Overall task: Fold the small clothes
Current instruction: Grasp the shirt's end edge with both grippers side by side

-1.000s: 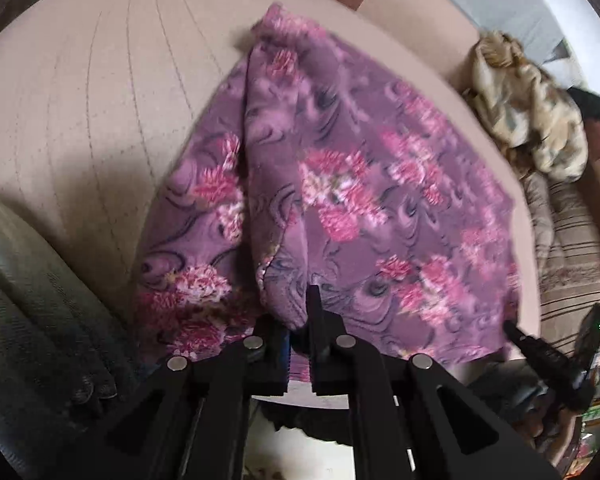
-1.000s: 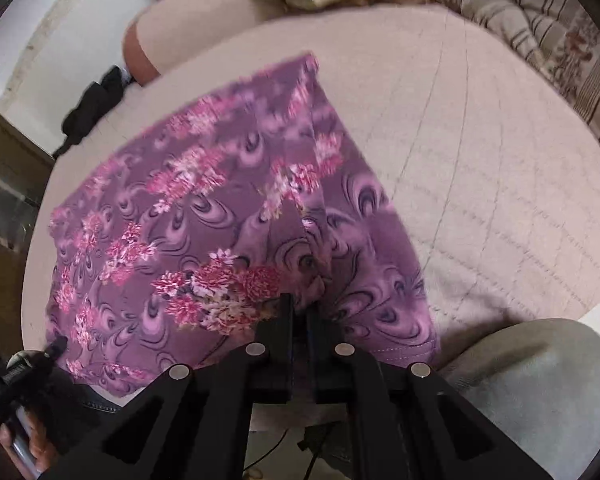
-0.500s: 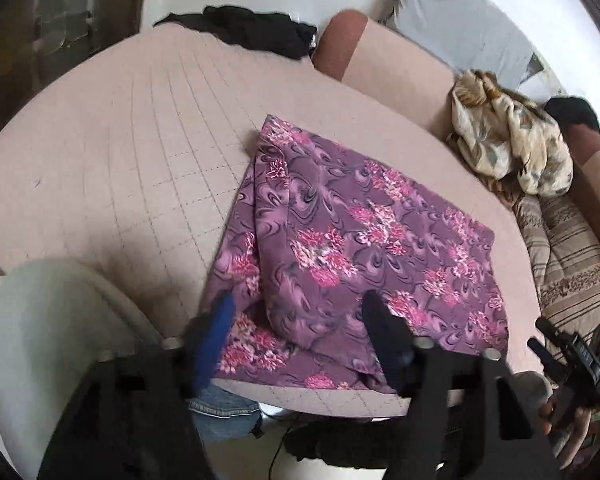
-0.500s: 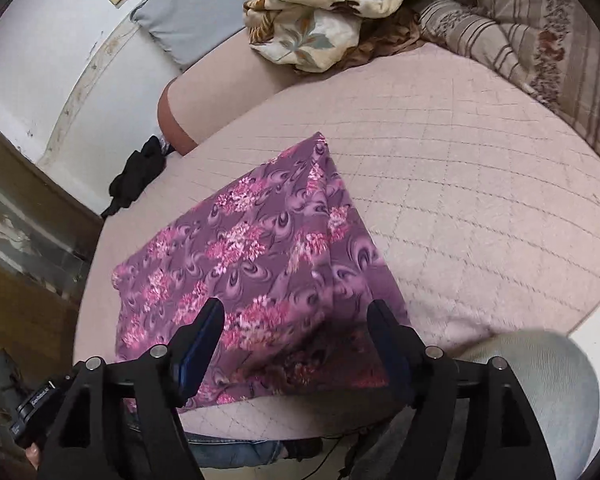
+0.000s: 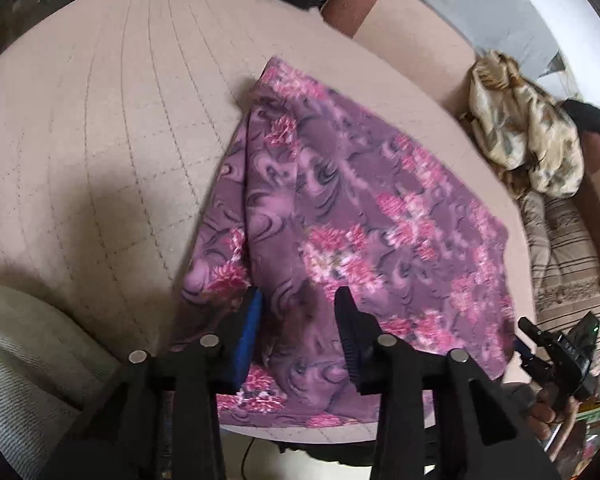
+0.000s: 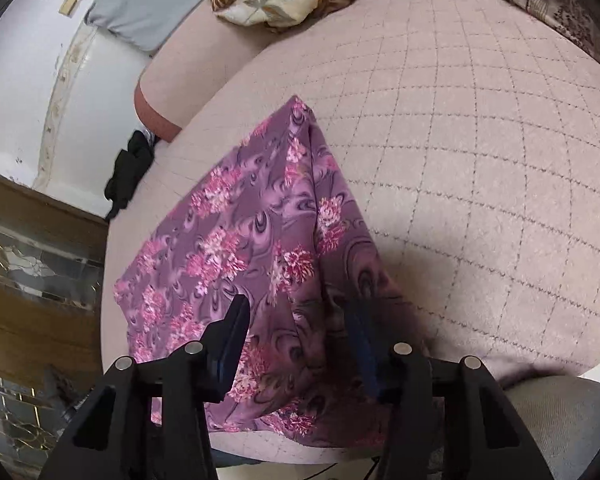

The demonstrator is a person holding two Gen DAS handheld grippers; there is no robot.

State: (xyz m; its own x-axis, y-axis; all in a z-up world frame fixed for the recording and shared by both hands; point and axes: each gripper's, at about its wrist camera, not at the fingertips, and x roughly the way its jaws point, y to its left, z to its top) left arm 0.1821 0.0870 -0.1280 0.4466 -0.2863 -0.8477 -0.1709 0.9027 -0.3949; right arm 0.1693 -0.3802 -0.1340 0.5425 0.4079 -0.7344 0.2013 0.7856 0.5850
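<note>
- Left gripper: 2 black fingers, the left one with a blue pad, stand apart over the near edge of the cloth; jaws are closing, cloth lies beneath and between them, pads not pressing on it.
- Right gripper: 2 black fingers with dark blue pads, spread above the near part of the same cloth; jaws are closing, nothing clamped.
- Purple floral cloth, soft fabric with pink flower clusters and dark swirls: lies folded on the cushion, 1 long fold ridge running from its far corner toward the grippers; near edge hangs slightly over the cushion's rim. In the right wrist view the same cloth tapers to a point at its far corner.
- Pinkish-beige quilted cushion with a stitched grid: bears the cloth; bare on the left side in the left wrist view, bare on the right side in the right wrist view.
- Crumpled cream and brown leaf-print fabric: heaped beyond the cushion, well apart from the cloth.
- Striped beige and brown fabric: beside the cushion's right edge.
- Black garment: at the cushion's far-left edge, near the white wall.
- Grey pillow: against the wall.
</note>
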